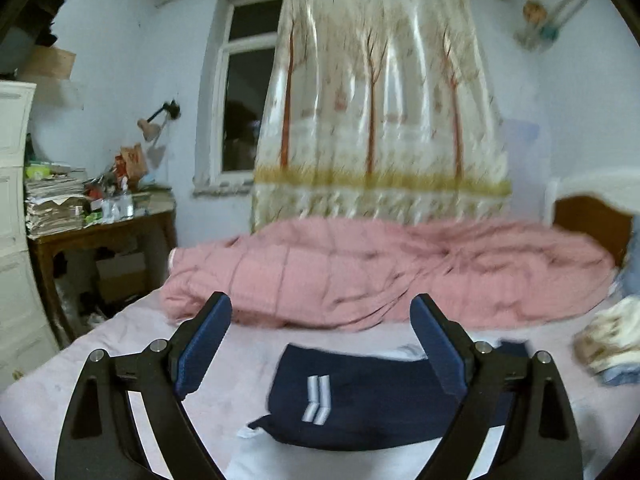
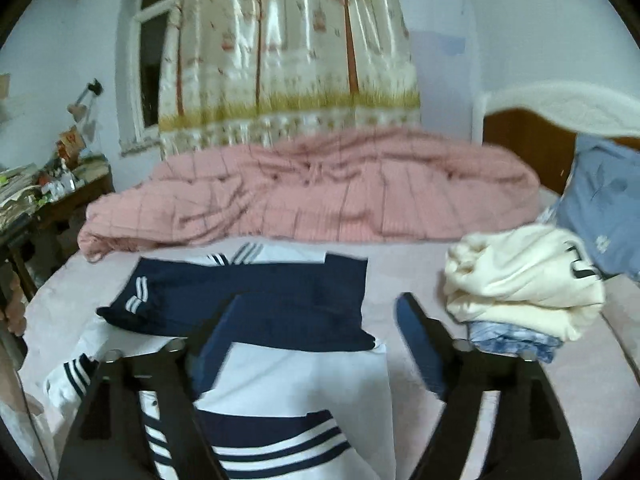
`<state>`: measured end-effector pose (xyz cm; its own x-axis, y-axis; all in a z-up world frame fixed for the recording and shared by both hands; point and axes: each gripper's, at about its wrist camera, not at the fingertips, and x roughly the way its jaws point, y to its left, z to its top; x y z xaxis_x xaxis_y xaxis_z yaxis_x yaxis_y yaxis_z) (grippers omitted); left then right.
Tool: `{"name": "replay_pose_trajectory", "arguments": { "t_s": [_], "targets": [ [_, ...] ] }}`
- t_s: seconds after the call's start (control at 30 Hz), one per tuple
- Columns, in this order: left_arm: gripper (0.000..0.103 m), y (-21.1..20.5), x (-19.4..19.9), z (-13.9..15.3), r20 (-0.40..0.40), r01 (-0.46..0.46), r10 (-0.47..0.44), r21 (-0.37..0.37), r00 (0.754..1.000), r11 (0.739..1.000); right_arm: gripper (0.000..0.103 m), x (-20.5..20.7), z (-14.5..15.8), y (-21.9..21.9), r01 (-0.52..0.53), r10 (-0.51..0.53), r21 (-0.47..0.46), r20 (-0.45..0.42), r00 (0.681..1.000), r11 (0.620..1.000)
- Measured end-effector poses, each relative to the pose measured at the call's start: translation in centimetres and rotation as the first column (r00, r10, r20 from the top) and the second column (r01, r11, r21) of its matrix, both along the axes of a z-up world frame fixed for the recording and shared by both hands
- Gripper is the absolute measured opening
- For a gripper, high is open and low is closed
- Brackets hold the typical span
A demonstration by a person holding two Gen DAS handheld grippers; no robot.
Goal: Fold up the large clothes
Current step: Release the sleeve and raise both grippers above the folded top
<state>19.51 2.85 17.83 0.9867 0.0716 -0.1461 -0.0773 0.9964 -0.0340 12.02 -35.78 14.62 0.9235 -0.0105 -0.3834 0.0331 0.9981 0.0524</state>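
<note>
A navy and white sports jacket lies on the pale pink bed sheet. Its navy part, with two white stripes, is folded over the white body, which has navy bands near the front. In the left wrist view the navy part lies flat just beyond my fingers. My left gripper is open and empty above it. My right gripper is open and empty above the jacket's right edge.
A rumpled pink quilt lies across the back of the bed. A pile of cream and blue clothes sits at the right, by a blue pillow. A cluttered wooden desk stands at the left. A curtain hangs behind.
</note>
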Motion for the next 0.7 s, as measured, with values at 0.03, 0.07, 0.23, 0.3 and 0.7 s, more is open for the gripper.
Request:
{"name": "replay_pose_trajectory", "arguments": {
  "t_s": [0.03, 0.07, 0.23, 0.3, 0.7],
  "targets": [
    [0.094, 0.0, -1.9, 0.6, 0.030, 0.009, -0.009, -0.009, 1.000, 1.000, 0.090, -1.2, 0.4, 0.5, -0.001, 0.001, -0.004, 0.020, 1.000, 1.000],
    [0.097, 0.1, -3.7, 1.1, 0.059, 0.009, -0.008, -0.013, 0.998, 1.000, 0.091, -2.5, 0.7, 0.9, -0.004, 0.004, -0.009, 0.038, 0.999, 1.000],
    [0.103, 0.6, -12.4, 2.2, 0.168, 0.044, -0.049, 0.032, 0.985, 0.999, 0.103, -8.9, 1.0, 3.8, -0.054, 0.057, -0.024, 0.145, 0.988, 0.998],
    [0.103, 0.4, -15.5, 1.7, 0.190, 0.021, -0.038, 0.091, 0.981, 0.996, 0.103, -10.8, 0.5, 4.9, -0.076, 0.083, -0.048, 0.168, 0.982, 0.996],
    [0.103, 1.8, -21.9, -11.3, -0.040, 0.039, -0.034, 0.115, 0.999, 0.993, 0.103, -14.1, -12.3, 7.4, -0.091, 0.094, 0.031, -0.095, 0.991, 0.995]
  ]
}}
